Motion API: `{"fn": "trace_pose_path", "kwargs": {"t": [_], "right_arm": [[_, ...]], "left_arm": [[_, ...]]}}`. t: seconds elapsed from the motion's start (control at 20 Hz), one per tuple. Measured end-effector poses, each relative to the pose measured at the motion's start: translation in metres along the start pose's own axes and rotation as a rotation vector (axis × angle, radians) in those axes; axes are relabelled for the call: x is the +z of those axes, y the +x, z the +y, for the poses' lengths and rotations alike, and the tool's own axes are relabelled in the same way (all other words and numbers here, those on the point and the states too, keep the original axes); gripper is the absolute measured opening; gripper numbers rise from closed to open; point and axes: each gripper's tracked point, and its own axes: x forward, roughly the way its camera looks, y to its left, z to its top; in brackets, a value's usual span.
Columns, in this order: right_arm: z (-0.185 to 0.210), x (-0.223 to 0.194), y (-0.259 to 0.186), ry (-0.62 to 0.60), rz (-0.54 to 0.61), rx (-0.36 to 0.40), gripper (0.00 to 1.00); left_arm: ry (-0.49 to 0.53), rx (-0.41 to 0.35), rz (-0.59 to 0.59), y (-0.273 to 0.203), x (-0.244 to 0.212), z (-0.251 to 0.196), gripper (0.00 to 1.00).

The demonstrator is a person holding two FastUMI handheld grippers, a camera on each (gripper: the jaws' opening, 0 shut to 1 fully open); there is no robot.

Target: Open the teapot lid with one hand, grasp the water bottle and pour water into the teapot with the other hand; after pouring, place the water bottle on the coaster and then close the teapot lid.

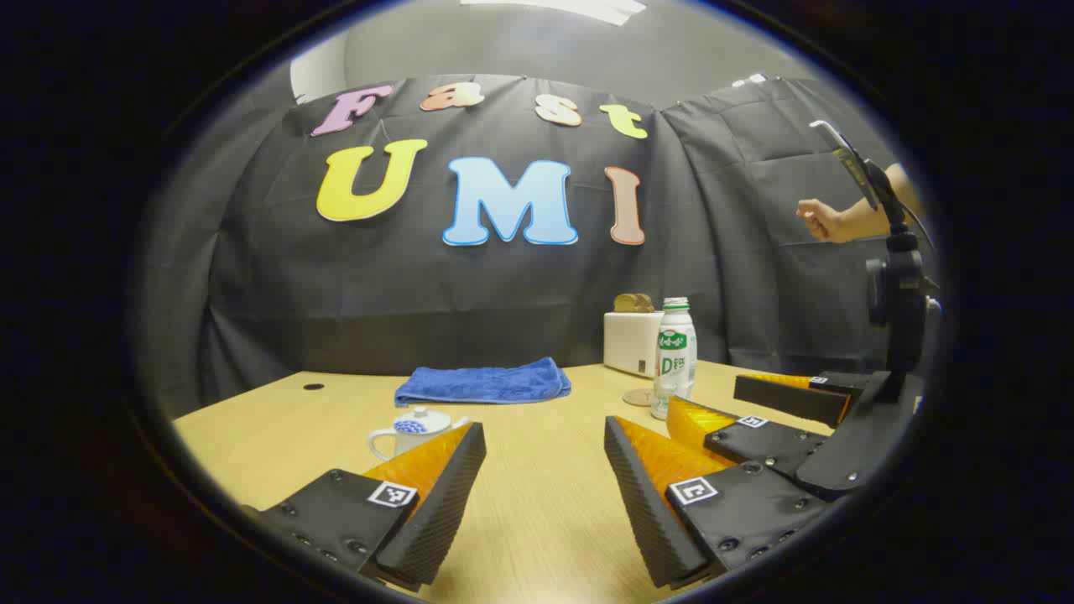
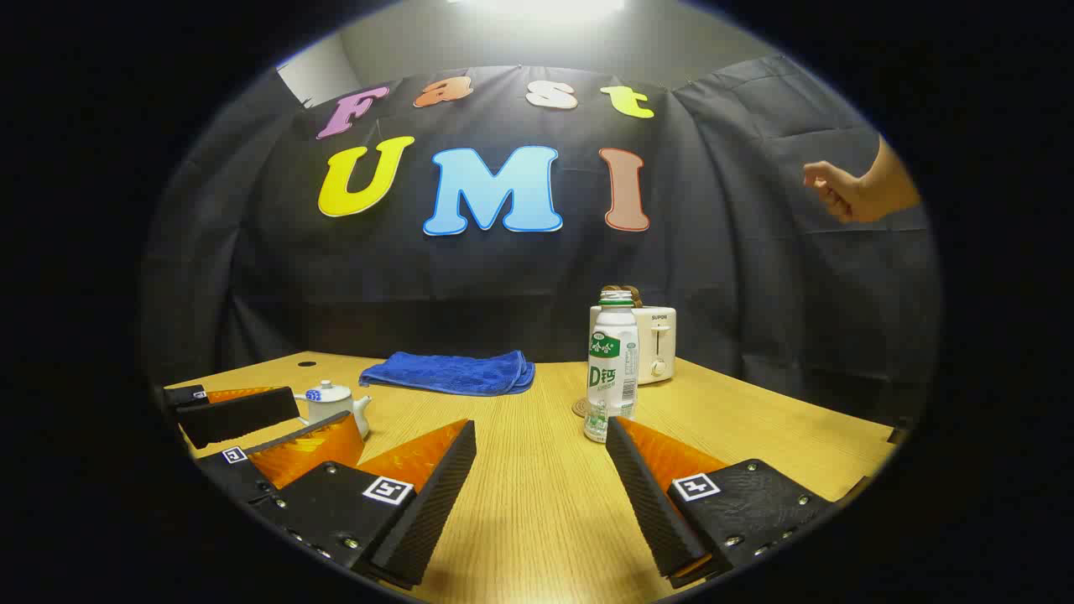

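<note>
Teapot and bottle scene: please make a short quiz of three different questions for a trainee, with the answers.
1. True or false: the teapot has its lid on.
2. The bottle stands: A) on the towel; B) on the table, upright, in front of the toaster; C) inside the right gripper.
3. Fill in: both grippers hold ____; the left gripper is open too.

Key: 1 true; 2 B; 3 nothing.

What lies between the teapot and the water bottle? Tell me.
In the right gripper view, bare table runs between the teapot and the water bottle; the blue towel lies farther back.
</note>
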Motion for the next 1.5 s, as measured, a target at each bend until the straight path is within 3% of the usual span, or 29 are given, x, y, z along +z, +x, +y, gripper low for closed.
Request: {"fn": "trace_pose_path", "kwargs": {"t": [1.5], "right_arm": [[-0.0010,0.0004,-0.0003,0.001,0.000,-0.005,0.97]], "left_arm": [[0.003,0.013,0.001,0.0016,0.0009,0.0013,0.99]]}}
